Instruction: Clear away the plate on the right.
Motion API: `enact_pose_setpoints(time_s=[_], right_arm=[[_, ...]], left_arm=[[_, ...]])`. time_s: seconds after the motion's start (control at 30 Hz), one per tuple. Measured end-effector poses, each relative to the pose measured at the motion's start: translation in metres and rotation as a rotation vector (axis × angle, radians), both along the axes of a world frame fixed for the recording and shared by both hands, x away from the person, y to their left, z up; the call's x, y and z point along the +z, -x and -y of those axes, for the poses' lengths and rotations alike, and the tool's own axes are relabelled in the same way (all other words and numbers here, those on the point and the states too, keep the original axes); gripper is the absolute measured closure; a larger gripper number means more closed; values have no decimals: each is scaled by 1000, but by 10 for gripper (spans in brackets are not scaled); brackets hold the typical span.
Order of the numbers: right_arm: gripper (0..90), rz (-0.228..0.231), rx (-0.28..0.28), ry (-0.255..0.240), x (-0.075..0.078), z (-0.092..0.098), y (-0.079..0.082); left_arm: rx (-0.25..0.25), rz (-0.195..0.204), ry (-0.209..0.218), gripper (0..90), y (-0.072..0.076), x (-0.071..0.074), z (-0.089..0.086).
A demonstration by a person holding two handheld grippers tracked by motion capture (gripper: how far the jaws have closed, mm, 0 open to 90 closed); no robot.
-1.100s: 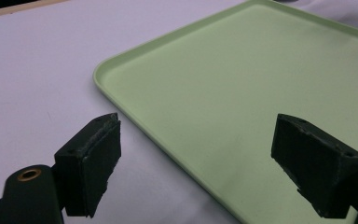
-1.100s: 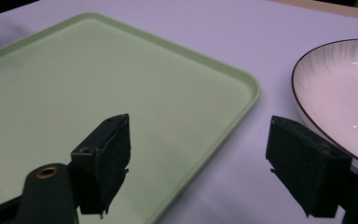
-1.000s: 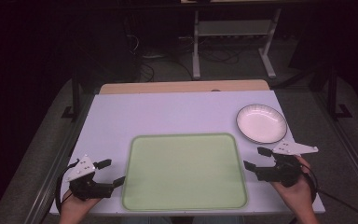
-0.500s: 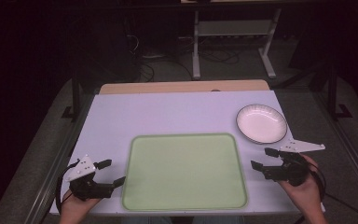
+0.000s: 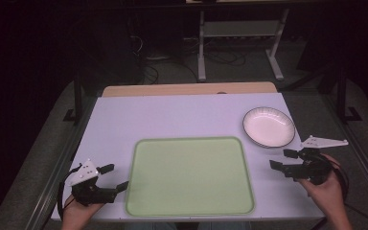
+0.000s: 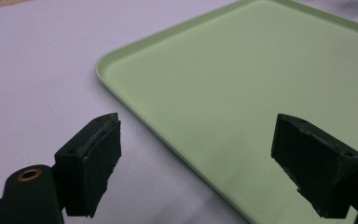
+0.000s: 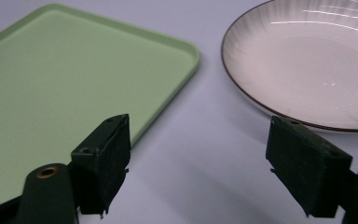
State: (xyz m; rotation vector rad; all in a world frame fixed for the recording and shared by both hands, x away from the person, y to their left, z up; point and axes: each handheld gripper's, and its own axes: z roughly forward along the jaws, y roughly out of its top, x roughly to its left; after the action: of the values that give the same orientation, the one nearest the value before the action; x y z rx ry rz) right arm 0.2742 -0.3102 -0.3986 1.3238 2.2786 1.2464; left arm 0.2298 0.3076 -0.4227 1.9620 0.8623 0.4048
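While both grippers, left gripper [image 5: 113,178] and right gripper [image 5: 282,159], stay spread and hold nothing, the flat pale-green plastic tray [image 5: 189,175] and round white dark-rimmed plate [image 5: 269,126] lie bare on the white table [image 5: 172,117].

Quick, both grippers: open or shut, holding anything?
Left gripper: open, holding nothing, jaws astride the tray edge.
Right gripper: open, holding nothing, between the tray and the plate.

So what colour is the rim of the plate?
Dark brown, almost black, around a white plate; clearest in the right gripper view.
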Motion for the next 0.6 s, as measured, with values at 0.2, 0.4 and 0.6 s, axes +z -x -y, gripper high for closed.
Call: enact_pose_setpoints(time_s=[0.2,0.4,0.6], right_arm=[[220,-15,-28,10,0,19,-3],[221,-49,-71,24,-5,38,-13],[223,-77,-123,20,-14,54,-27]], left_arm=[[6,-8,-4,156,-1,-2,0],[15,-14,-3,156,-2,-3,-1],[25,-13,-2,156,-2,-4,-3]])
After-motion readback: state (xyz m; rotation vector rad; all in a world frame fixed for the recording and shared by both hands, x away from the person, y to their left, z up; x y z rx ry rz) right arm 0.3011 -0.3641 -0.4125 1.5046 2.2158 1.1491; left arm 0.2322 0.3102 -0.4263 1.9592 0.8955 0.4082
